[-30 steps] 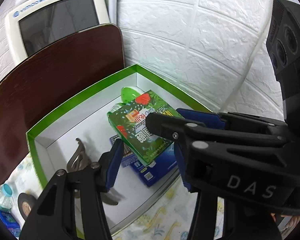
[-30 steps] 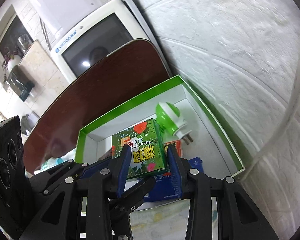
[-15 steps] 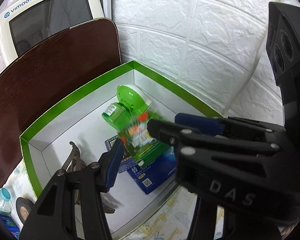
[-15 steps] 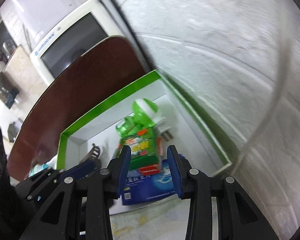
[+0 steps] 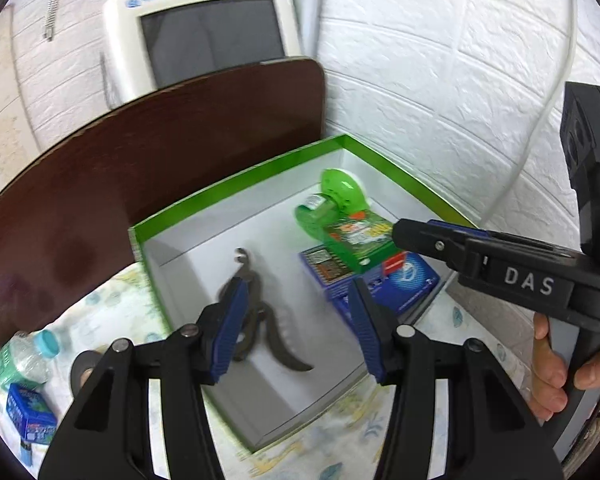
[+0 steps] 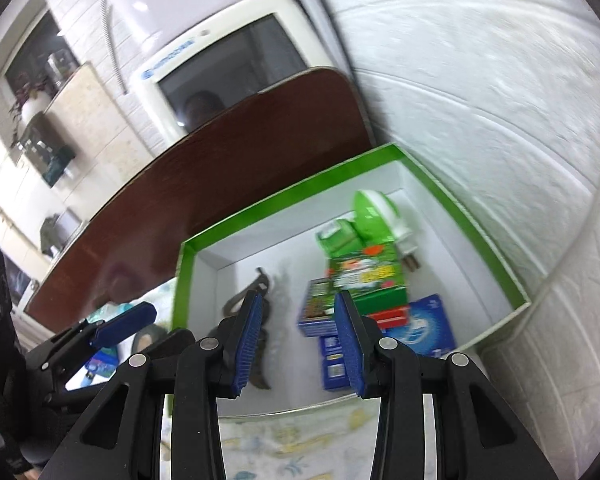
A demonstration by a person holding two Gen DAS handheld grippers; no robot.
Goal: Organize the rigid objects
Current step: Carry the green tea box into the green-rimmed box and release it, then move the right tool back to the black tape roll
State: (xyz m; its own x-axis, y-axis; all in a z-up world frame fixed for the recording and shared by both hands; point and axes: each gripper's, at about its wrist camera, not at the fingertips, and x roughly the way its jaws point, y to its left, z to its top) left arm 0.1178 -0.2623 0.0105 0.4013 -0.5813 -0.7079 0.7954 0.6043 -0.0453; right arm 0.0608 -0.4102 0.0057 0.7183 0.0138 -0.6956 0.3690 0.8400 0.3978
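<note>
Both grippers hang above a table spread with a pale cloth (image 5: 112, 312) printed with small yellow and blue figures. The left gripper (image 5: 296, 320) has its blue-padded fingers spread wide with nothing between them; the right gripper (image 6: 296, 336) is likewise parted and empty.

Straight ahead of both lies a shallow green-rimmed box (image 5: 236, 178) with a white inside, set against a white embossed brick wall (image 5: 440, 80). In it, ahead and to the right of the left gripper, a green carton (image 5: 360, 240) rests on top of a blue carton (image 5: 404, 280), its far end against a green plug-in device (image 5: 340, 192). A dark metal plier-like tool (image 5: 260, 320) lies on the box floor just ahead of the left fingers.

Behind the box a dark brown rounded board (image 5: 160, 152) stands upright, and beyond it a cream monitor (image 5: 204, 36). To the left gripper's near left sit a small water bottle (image 5: 24, 356), a small blue box (image 5: 30, 416) and a roll of black tape (image 5: 85, 372) on the cloth.

A hand (image 5: 560, 372) grips the right gripper's handle.
</note>
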